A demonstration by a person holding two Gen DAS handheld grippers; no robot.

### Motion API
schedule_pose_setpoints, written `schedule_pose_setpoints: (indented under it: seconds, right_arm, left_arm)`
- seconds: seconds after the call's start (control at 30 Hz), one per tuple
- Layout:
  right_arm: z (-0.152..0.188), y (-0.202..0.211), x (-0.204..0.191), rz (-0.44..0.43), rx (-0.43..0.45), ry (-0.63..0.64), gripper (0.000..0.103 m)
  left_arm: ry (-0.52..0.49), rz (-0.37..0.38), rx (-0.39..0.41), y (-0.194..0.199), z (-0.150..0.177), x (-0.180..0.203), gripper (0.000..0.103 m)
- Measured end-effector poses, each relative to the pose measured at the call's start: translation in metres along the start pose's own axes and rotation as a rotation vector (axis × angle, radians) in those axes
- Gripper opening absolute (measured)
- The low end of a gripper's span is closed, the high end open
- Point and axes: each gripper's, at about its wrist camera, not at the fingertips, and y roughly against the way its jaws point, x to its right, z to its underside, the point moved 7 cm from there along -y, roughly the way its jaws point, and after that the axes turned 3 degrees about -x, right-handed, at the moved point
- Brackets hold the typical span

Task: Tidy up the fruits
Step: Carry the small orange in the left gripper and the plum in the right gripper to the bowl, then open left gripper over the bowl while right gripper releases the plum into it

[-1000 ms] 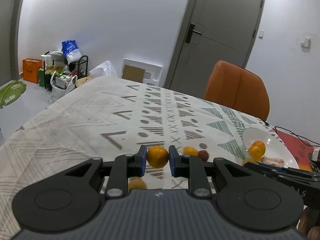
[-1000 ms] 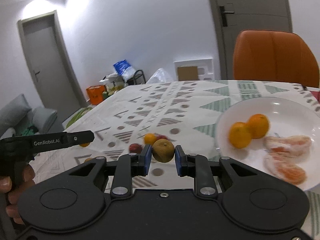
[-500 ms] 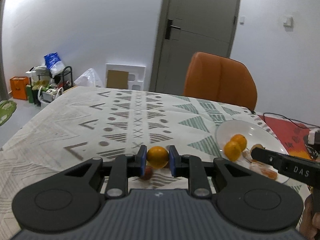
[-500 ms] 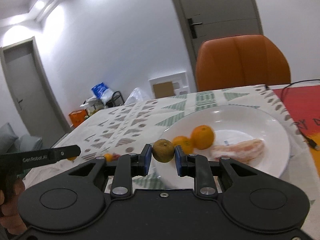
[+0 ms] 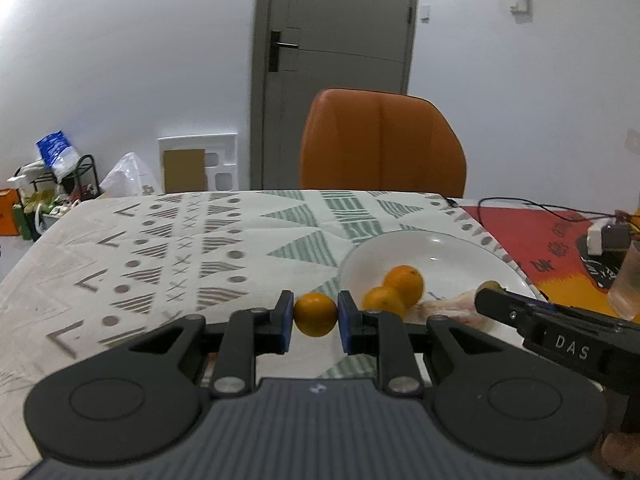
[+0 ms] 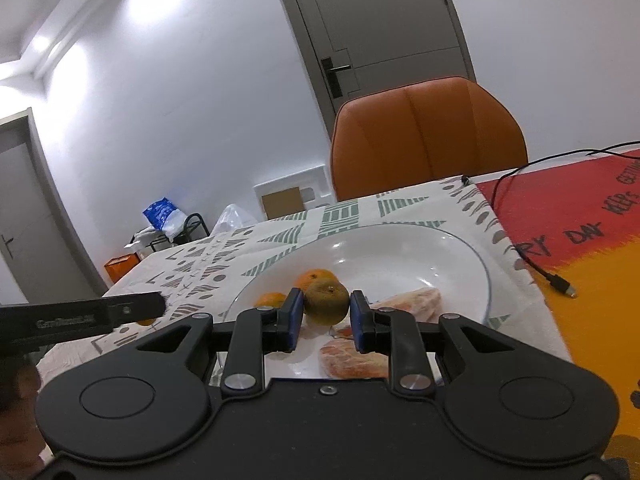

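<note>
Patterned tablecloth (image 5: 168,248) has slid leftward in both views since a second ago, so the left gripper (image 5: 315,315), clamping an orange (image 5: 315,314), and the right gripper (image 6: 326,309), clamping a greenish-brown fruit (image 6: 326,302), now front the white plate (image 6: 452,252), deposit apparently imminent.

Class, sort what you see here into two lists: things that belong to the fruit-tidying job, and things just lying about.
Belongs to the job:
- orange in the left gripper
- brownish fruit in the right gripper
- plate
- two oranges on the plate
- peeled segments on the plate

Just lying about:
- chair
- cable
- red mat
- glass
</note>
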Motion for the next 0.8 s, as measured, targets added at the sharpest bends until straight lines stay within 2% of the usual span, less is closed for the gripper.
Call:
schedule_pose_setpoints:
  seconds: [0.3,0.4,0.47,0.7,0.8]
  right_arm:
    - [-0.005,0.004,0.006,0.03,0.022,0.012,0.024]
    - [-0.007,0.007,0.012,0.031,0.038,-0.003,0.028]
    - [-0.008,0.009,0.013,0.034,0.047,-0.008,0.029]
    - [-0.007,0.005,0.014,0.032,0.036,-0.017,0.03]
    - [-0.006,0.003,0.014,0.024,0.024,-0.026,0.037]
  left_arm:
    - [-0.026,0.03,-0.013,-0.018,-0.007,0.032,0.022]
    - [-0.041,0.04,-0.013,-0.02,-0.008,0.041,0.022]
    - [-0.05,0.041,-0.003,-0.02,-0.008,0.045,0.027]
    - [-0.019,0.011,-0.019,-0.018,-0.007,0.033,0.028]
    - [-0.002,0.001,-0.018,-0.013,-0.009,0.024,0.031]
